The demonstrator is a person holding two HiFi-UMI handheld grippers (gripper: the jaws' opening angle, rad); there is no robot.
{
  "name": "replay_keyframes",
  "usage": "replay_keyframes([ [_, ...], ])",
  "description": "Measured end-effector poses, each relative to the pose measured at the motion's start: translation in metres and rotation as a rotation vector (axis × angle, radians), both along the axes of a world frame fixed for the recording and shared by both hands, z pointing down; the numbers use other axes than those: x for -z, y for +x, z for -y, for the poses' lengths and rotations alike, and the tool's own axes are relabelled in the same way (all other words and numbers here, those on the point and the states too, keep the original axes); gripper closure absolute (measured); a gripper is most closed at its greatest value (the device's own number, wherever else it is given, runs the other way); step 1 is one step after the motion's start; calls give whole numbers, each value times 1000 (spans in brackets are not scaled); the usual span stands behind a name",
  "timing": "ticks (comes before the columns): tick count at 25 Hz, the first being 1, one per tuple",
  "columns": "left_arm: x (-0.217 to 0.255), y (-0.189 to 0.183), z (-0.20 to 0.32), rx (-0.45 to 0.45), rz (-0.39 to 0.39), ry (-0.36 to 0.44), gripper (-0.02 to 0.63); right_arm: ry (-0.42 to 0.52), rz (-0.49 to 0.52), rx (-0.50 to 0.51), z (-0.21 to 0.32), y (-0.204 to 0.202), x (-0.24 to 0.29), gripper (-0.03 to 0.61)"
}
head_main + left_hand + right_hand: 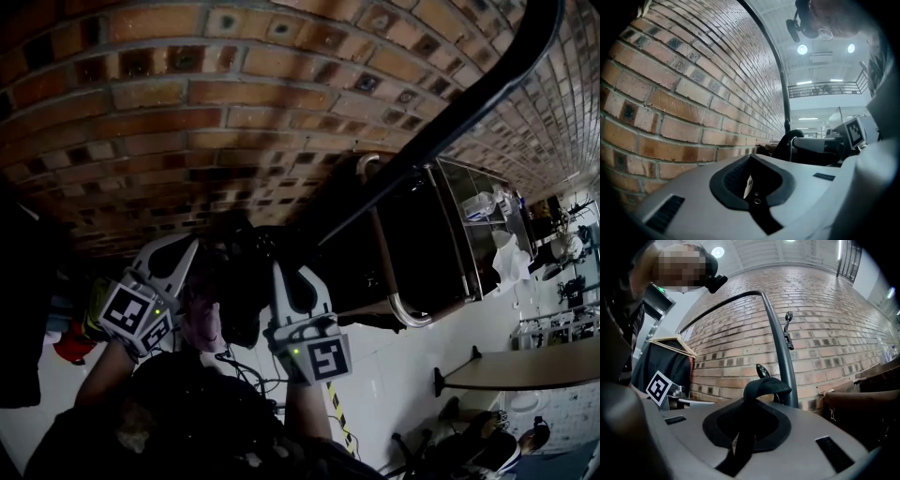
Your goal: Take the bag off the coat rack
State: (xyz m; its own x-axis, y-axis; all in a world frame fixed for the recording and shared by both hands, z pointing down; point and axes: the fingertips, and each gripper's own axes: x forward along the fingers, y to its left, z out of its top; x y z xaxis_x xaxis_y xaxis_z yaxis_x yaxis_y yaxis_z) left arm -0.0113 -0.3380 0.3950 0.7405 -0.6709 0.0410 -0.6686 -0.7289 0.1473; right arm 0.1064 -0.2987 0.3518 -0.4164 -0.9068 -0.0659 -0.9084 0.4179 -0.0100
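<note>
Jaws of right hand-held gripper (pixel 747 427) clamp tight on the black bag strap (pixel 767 387).

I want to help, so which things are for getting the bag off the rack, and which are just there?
For the job: black bag strap, pinched in the right tongs; dark grey curved metal coat rack pole.
Just there: brown brick wall; wooden clothes hanger with a dark garment; pale table.

Head cam is aimed down from above hands; gripper cams are set close behind jaws, level; brick wall (pixel 670 93) & probably rack pole (pixel 780 348) are shared.
</note>
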Motion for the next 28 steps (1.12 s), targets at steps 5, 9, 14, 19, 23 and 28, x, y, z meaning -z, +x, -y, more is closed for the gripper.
replay_keyframes([
  [5, 6, 4, 2, -27, 4, 8, 586, 15, 27, -5, 1, -1, 10, 549],
  [9, 13, 9, 6, -49, -1, 21, 586, 29, 71, -5, 5, 2, 22, 551],
  [14, 18, 13, 13, -64, -13, 30, 586, 39, 112, -5, 11, 6, 36, 552],
  [19, 19, 12, 21, -67, -14, 30, 586, 36, 135, -9, 13, 7, 46, 552],
  [23, 23, 14, 30, -76, -18, 38, 586, 26, 162, -5, 16, 7, 51, 554],
  [28, 21, 14, 39, -89, -19, 25, 586, 16, 179, -12, 16, 9, 55, 554],
])
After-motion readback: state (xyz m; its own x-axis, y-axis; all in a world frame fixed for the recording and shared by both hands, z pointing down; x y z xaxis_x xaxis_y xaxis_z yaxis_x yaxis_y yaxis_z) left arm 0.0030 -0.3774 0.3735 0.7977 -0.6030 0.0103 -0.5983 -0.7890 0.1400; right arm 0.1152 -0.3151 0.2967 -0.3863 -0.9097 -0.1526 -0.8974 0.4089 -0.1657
